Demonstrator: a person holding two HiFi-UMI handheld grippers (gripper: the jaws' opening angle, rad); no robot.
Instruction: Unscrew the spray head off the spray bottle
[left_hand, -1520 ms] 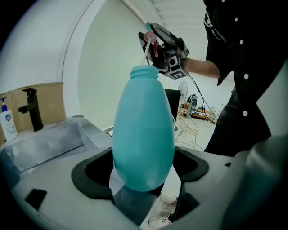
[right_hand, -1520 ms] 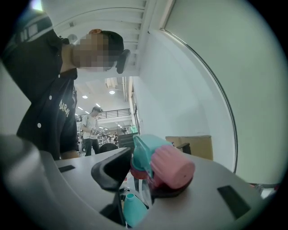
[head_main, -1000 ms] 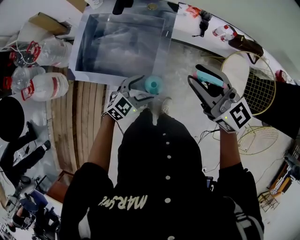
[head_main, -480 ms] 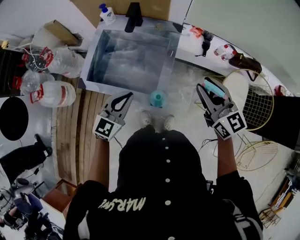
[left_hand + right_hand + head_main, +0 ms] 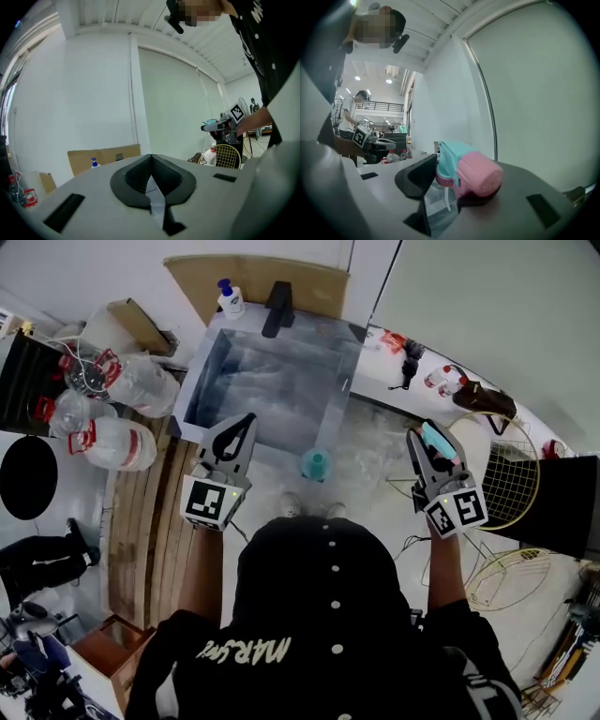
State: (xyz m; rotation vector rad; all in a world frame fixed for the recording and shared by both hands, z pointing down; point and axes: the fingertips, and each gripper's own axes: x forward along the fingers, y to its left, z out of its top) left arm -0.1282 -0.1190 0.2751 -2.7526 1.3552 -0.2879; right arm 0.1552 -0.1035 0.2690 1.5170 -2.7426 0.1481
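**In the right tool (image 5: 454,187): spray head (image 5: 480,176) already off**

It's pinched between half-open jaws. Light, hard plastic, probably slick, so I'd hold the body, not the trigger. The spray bottle (image 5: 315,465) stands on the floor. Left tool (image 5: 151,176) just closed, empty.

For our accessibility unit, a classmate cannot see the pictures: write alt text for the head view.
Seen from above, a person in a black top holds the right gripper shut on a teal-and-pink spray head, off the spray bottle standing below between the grippers. The left gripper, its jaws just closed on nothing, hangs near a clear tank.
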